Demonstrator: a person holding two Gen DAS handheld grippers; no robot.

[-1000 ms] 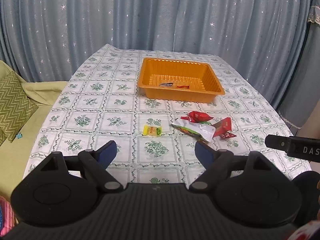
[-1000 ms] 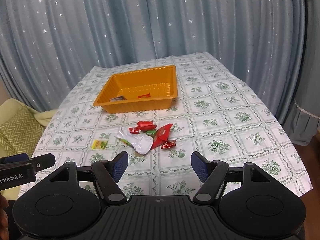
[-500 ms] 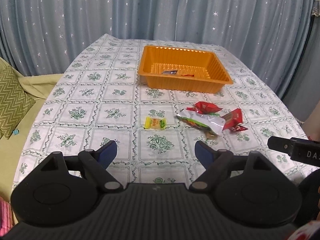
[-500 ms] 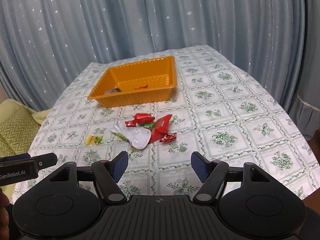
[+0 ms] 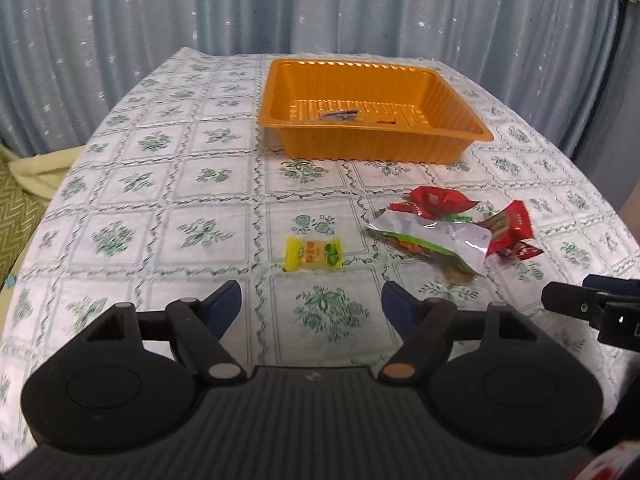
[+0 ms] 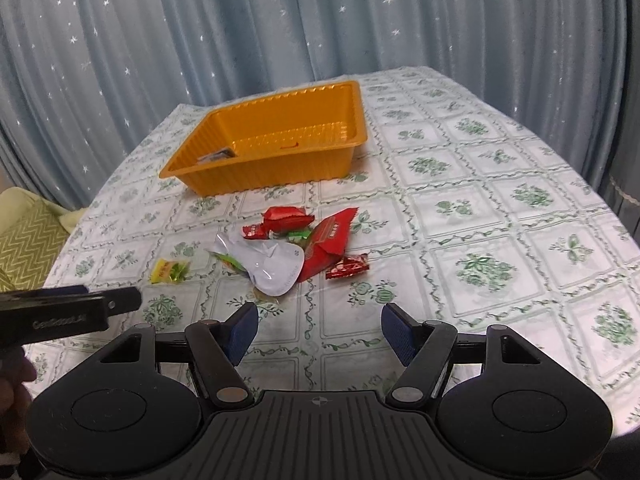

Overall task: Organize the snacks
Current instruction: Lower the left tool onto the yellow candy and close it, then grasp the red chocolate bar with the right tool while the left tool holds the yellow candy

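left gripper [image 5: 311,304] tilts down and forward, its jaws closing with nothing between the blue pads. right gripper [image 6: 319,328] is angled downward too, jaws parted and empty, and a hand [image 6: 12,396] shows at the lower left edge.

glossy ribbed orange plastic tray [image 5: 372,148]

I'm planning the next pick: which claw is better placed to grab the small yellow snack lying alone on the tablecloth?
Left. The yellow snack lies just ahead of the left claw, whose jaws are closing with nothing between them. The right claw faces the red packet pile instead.
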